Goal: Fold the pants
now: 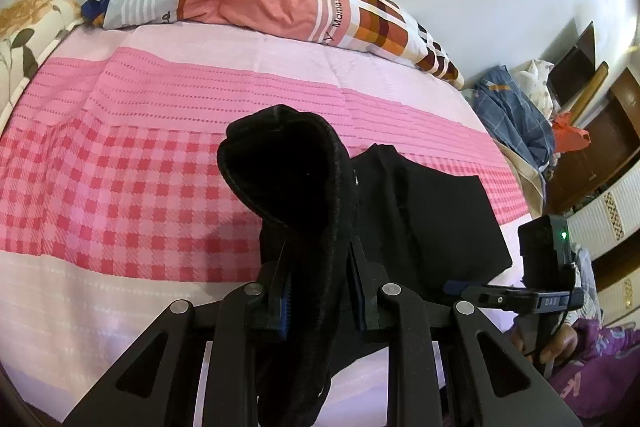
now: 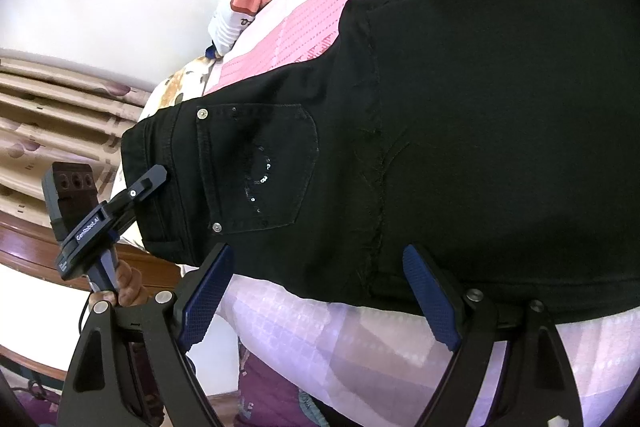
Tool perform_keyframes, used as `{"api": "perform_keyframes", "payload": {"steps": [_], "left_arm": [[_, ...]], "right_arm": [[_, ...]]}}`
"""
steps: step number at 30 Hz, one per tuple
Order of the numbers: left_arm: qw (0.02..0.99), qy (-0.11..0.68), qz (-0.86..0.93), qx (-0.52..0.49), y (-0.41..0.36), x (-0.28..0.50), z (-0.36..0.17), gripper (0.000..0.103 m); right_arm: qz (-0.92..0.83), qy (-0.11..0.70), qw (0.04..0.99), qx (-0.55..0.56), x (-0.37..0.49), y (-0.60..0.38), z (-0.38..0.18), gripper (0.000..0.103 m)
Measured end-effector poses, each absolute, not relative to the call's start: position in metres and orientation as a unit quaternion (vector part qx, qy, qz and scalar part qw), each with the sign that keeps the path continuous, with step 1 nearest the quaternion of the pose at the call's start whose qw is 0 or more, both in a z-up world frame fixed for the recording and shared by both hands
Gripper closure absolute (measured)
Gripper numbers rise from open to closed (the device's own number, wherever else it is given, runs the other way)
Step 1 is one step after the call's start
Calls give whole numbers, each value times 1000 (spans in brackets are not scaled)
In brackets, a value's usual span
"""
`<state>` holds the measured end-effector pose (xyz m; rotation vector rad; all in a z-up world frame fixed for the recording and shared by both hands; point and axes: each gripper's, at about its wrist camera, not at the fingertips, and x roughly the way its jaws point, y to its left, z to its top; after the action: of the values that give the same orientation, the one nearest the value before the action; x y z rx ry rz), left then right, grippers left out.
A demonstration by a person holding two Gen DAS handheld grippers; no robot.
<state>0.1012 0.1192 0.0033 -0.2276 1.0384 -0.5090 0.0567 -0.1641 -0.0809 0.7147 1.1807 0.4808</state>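
Note:
Black pants point(image 2: 440, 131) lie on the pink checked bed, back pocket point(image 2: 260, 167) up, waistband toward the left in the right wrist view. My left gripper point(image 1: 318, 283) is shut on the waistband point(image 1: 288, 171) and lifts it in a bunched loop; the rest of the pants point(image 1: 432, 219) stretches to the right behind it. It also shows in the right wrist view point(image 2: 154, 183), clamped on the waistband. My right gripper point(image 2: 316, 291) is open, its blue pads point(image 2: 430, 295) just in front of the pants' near edge, touching nothing that I can see. It shows in the left wrist view point(image 1: 454, 287).
The bed cover point(image 1: 140, 155) is pink with checks and stripes. A rolled orange and white quilt point(image 1: 280, 7) lies along the far edge by the wall. Piled clothes point(image 1: 516, 111) and wooden furniture point(image 1: 600, 131) stand to the right. Curtains point(image 2: 52, 115) hang beyond the bed.

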Motion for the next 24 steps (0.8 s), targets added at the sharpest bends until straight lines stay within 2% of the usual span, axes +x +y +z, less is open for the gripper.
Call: {"api": "perform_keyframes", "payload": {"steps": [13,24], "left_arm": [[832,493,-238,-94,93,100,16,79],[820,507,-243,-105,71,105,21,79]], "right_arm": [[241,529,741,338,64,-167,-77,19],[328,505,740,299,87,-119,-51,19]]}}
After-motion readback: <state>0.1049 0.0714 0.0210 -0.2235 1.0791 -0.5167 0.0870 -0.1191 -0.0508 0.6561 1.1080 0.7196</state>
